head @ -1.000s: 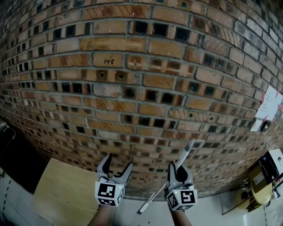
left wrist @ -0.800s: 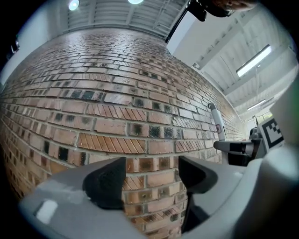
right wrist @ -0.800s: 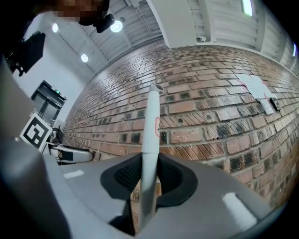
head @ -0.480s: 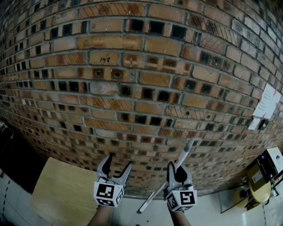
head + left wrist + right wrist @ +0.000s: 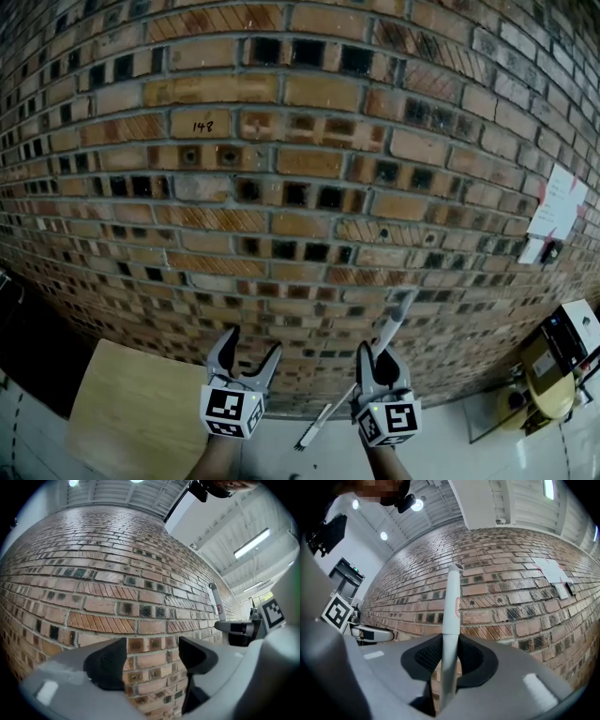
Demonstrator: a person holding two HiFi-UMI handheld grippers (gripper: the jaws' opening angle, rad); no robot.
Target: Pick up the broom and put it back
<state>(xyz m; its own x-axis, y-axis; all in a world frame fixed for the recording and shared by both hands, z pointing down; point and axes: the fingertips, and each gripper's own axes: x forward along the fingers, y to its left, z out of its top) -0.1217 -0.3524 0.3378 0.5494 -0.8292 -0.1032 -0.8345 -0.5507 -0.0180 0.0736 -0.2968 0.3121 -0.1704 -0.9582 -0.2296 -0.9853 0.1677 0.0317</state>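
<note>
A brick wall [image 5: 300, 169] fills the head view. The broom [image 5: 397, 316] is a pale grey stick; it slants from a small comb-like end [image 5: 302, 441] near the floor up to its tip in front of the bricks. My right gripper [image 5: 377, 354] is shut on the broom's handle [image 5: 451, 606], which runs up between the pads [image 5: 425, 657] in the right gripper view. My left gripper [image 5: 253, 342] hangs beside it to the left, open, with only bricks showing between its pads [image 5: 108, 660]. Both point at the wall, close to level.
A light wooden board [image 5: 131, 403] lies low at the left. A yellow machine [image 5: 548, 375] with a white box stands at the right by the wall's foot. Paper sheets [image 5: 555, 211] are stuck on the wall at the right. Pale floor [image 5: 450, 455] runs along the wall's base.
The wall has slid a little to the left in the head view. Both grippers keep the same pose, side by side, the right one still closed on the broom.
</note>
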